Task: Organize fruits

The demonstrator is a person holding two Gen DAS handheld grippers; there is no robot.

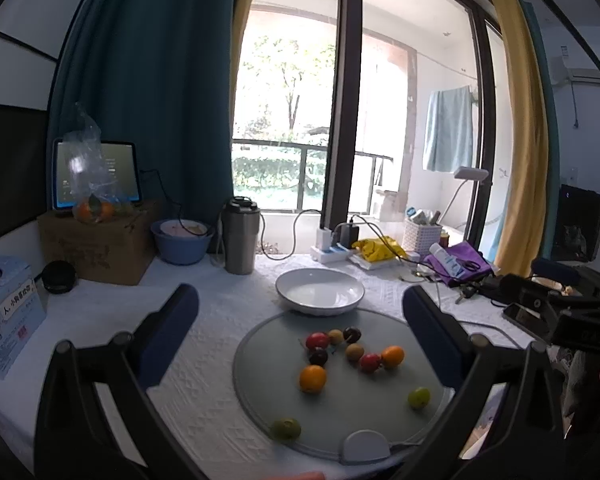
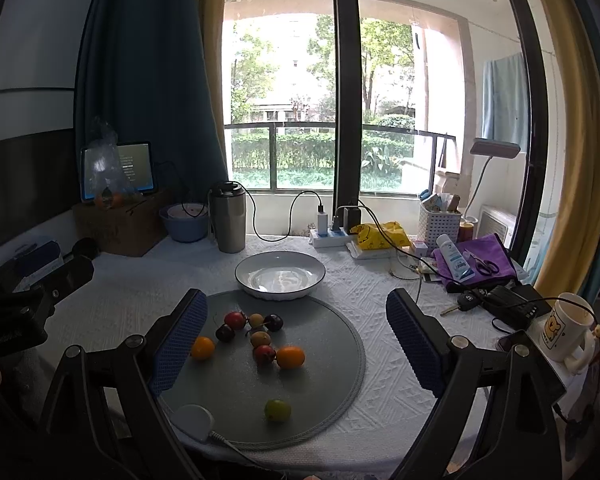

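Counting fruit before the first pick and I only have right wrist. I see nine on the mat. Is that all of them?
Observer: No, ten. A second green fruit sits at the near-left edge of the mat, hidden in your view behind the right gripper's finger.
Operator: Is it touching anything?
Observer: No, it lies alone. Its nearest neighbour is an orange fruit, farther in on the mat.
Operator: Left gripper state? I only see its body.
Observer: The left gripper is open, jaws wide apart, with nothing between them.
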